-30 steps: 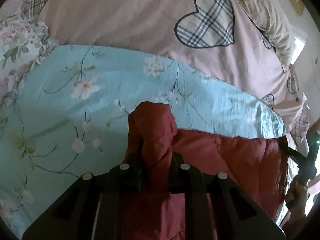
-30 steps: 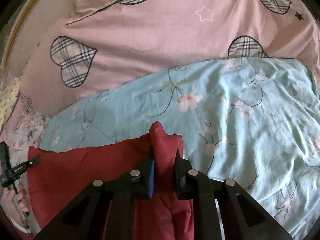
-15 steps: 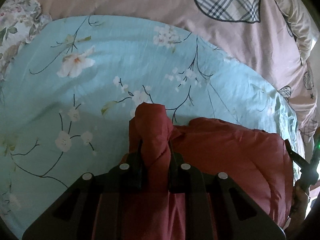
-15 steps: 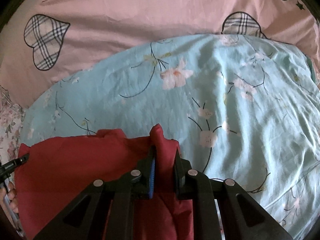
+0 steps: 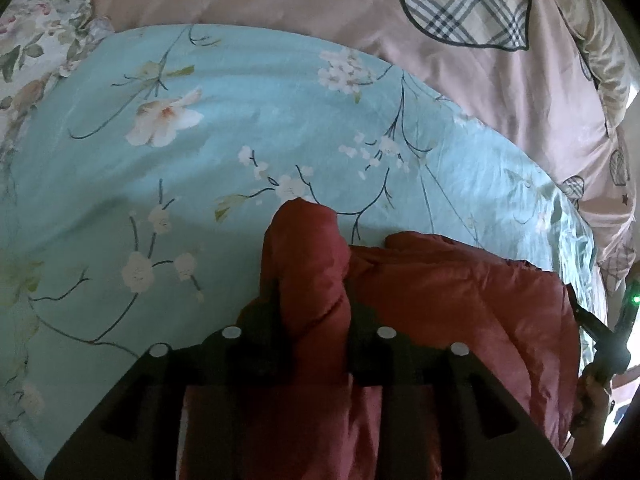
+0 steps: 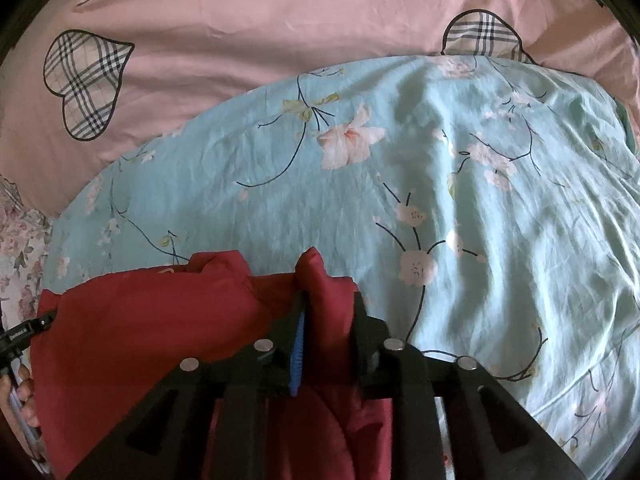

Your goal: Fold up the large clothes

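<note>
A padded red garment [image 5: 440,292] lies on a light blue floral sheet [image 5: 240,120], stretched between my two grippers. My left gripper [image 5: 312,292] has a bunched corner of it between its fingers. The jaws are opening, and the cloth still fills the gap and touches both pads. In the right wrist view the red garment [image 6: 140,320] spreads to the left. My right gripper [image 6: 328,300] has the other corner between its blue-padded finger and the other finger. Its jaws are opening too, with the cloth still pressed between them.
Beyond the blue floral sheet [image 6: 480,200] lies a pink cover with plaid hearts [image 5: 280,0] [image 6: 280,20]. A floral cloth [image 5: 36,40] sits at the far left. A person's hand [image 6: 24,400] on the other gripper's handle shows at the left edge.
Both grippers have come down toward the bed, lowering the red garment's edge onto the blue sheet. Both pairs of jaws now stand a little wider around the bunched cloth.
</note>
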A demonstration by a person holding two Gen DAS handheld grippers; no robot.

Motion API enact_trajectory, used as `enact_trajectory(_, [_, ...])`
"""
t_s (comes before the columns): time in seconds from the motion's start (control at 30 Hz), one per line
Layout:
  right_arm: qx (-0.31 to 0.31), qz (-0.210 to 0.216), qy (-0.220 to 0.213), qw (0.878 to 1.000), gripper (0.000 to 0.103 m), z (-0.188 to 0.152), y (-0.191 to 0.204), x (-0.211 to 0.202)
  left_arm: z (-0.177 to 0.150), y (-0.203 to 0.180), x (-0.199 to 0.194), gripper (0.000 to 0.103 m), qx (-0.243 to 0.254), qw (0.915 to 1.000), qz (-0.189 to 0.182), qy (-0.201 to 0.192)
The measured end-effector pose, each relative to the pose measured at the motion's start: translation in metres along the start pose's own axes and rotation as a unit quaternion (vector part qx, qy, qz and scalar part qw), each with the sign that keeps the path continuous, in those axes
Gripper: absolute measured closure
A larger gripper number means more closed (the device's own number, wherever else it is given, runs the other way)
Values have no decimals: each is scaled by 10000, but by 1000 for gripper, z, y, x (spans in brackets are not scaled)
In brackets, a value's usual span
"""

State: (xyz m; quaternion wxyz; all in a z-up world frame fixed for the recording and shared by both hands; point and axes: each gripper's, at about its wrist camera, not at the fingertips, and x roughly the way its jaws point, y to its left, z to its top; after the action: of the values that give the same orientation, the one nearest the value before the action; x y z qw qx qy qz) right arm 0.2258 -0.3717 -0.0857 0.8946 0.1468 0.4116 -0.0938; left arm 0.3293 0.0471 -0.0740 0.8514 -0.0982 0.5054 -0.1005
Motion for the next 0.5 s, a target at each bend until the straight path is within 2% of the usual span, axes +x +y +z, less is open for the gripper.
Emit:
enact_trajectory(0.03, [34, 14, 3, 10000, 60, 0, -1, -2, 0, 0, -3, 66, 5, 10000, 72, -7])
enact_trajectory(0.07, [78, 23, -12, 10000, 54, -1, -3, -5, -1, 0, -6, 53, 11, 9999, 164, -11])
enact_trajectory(0.1, [107, 43, -56, 9999, 52, -2, -5, -10, -2, 1, -9, 43, 22, 9998, 201, -26])
enact_trajectory(0.13, [117, 65, -77, 9999, 52, -2, -6, -13, -4, 1, -14, 40, 56, 9997, 231, -69])
enact_trajectory(0.3, [125, 204, -147, 9996, 49, -18, -13, -37, -19, 7, -35, 33, 120, 9995, 198, -207])
enact_trajectory(0.5, [125, 375, -239, 9989, 48, -52, -20, -68, -50, 10, -62, 33, 182, 9993, -2, -336])
